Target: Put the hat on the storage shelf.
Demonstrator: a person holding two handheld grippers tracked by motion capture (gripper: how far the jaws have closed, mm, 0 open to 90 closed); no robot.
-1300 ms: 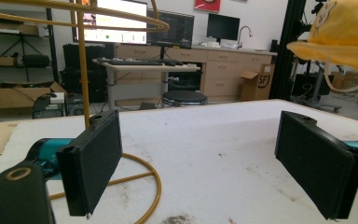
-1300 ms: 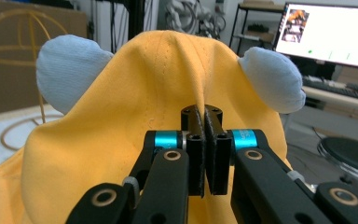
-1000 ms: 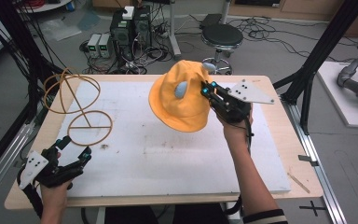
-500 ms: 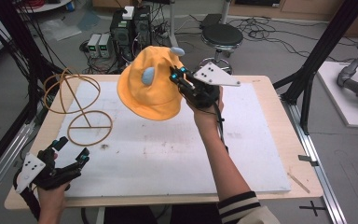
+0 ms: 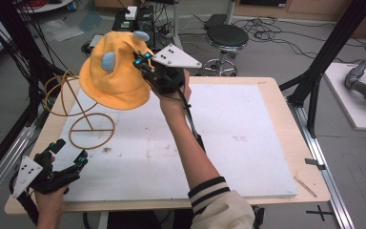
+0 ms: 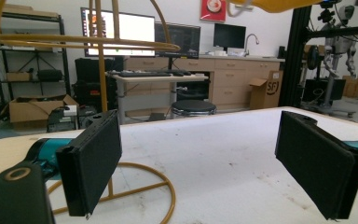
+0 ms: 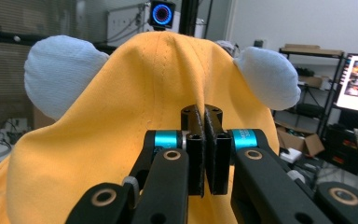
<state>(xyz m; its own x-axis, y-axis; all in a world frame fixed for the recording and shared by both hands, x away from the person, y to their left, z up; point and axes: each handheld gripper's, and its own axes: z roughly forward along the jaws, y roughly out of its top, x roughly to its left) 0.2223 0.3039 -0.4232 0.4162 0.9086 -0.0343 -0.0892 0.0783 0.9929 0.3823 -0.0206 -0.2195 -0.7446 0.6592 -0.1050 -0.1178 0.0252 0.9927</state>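
Observation:
A yellow bucket hat (image 5: 113,76) with two pale blue ears hangs in the air over the table's far left, above a gold wire stand (image 5: 81,102). My right gripper (image 5: 140,64) is shut on the hat's crown; in the right gripper view the jaws pinch a fold of the hat (image 7: 121,130) between the ears. My left gripper (image 5: 69,152) rests near the table's front left corner, open and holding nothing. In the left gripper view its pads (image 6: 93,165) stand wide apart, with the stand (image 6: 100,60) just beyond them.
A white board (image 5: 248,138) covers most of the wooden table (image 5: 293,126). Black frame posts (image 5: 333,47) rise at the right and left. A stool (image 5: 228,36) and cables lie on the floor behind the table.
My right gripper has carried the hat leftward and upward, from the table's middle to above the wire stand. The left gripper has stayed in place.

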